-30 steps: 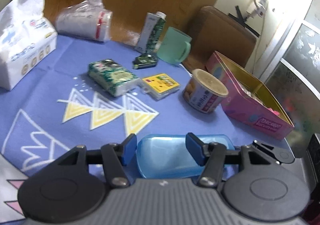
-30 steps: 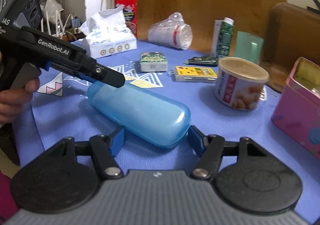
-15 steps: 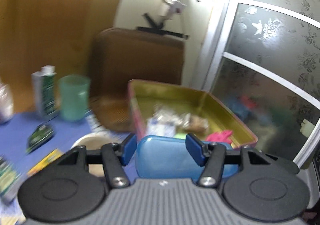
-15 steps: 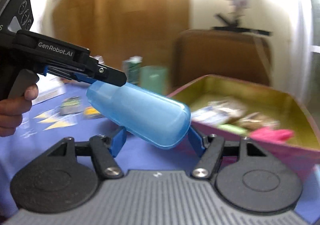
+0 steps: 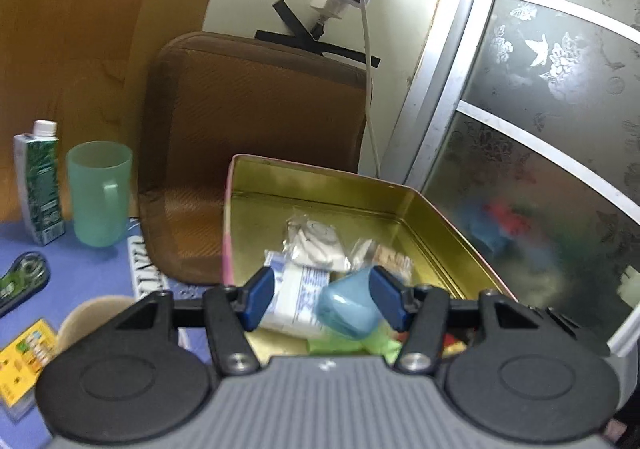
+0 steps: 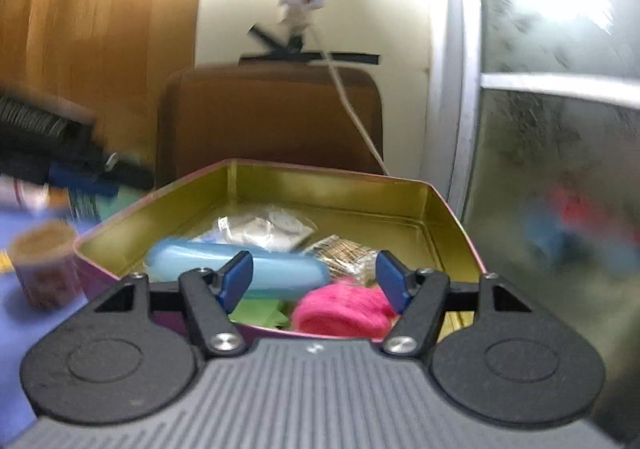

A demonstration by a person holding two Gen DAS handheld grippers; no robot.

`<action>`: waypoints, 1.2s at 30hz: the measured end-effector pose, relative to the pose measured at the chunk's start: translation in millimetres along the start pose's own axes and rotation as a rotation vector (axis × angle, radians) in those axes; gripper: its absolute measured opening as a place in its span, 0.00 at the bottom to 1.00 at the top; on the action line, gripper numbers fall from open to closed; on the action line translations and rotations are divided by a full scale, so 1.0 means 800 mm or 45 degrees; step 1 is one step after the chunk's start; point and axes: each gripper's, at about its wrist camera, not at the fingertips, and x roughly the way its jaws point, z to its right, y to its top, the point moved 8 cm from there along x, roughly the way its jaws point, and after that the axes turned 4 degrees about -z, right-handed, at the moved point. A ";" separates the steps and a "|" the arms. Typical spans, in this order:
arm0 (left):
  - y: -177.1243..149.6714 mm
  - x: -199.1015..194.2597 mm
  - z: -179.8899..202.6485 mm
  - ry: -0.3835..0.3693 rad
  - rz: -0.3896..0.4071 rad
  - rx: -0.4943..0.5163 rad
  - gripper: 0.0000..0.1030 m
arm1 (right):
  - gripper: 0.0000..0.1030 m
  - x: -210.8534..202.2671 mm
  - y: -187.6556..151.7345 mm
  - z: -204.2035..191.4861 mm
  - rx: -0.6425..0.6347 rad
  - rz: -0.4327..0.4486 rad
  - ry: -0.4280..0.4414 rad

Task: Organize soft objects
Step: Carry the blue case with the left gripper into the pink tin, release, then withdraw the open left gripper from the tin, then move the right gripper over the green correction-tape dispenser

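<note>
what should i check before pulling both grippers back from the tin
1. Blue case inside the tin: ok, lying among the packets.
2. Left gripper released: ok, wide open, though one pad looks close to the case end.
3. Right gripper released: ok, open, holding nothing.
4. Case settled flat: cannot tell, right view is blurred.
5. Pink cloth clear of the right fingers: cannot tell, it sits close under them.
</note>
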 end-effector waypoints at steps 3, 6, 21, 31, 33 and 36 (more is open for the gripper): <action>-0.019 -0.031 -0.009 -0.010 0.007 0.034 0.51 | 0.68 -0.016 -0.006 -0.010 0.031 0.036 0.017; -0.045 -0.066 -0.026 -0.017 0.004 0.050 0.51 | 0.68 -0.035 -0.010 -0.031 0.048 0.067 0.075; -0.143 -0.202 -0.237 0.469 -0.009 -0.095 0.51 | 0.55 -0.044 -0.043 -0.240 -0.122 -0.159 0.576; -0.158 -0.224 -0.318 0.608 0.037 -0.256 0.53 | 0.42 0.001 -0.032 -0.364 -0.310 -0.304 0.706; -0.158 -0.224 -0.319 0.609 0.038 -0.263 0.53 | 0.43 0.024 -0.013 -0.378 -0.282 -0.339 0.688; -0.158 -0.226 -0.316 0.612 0.057 -0.262 0.53 | 0.43 0.073 0.013 -0.398 -0.175 -0.424 0.650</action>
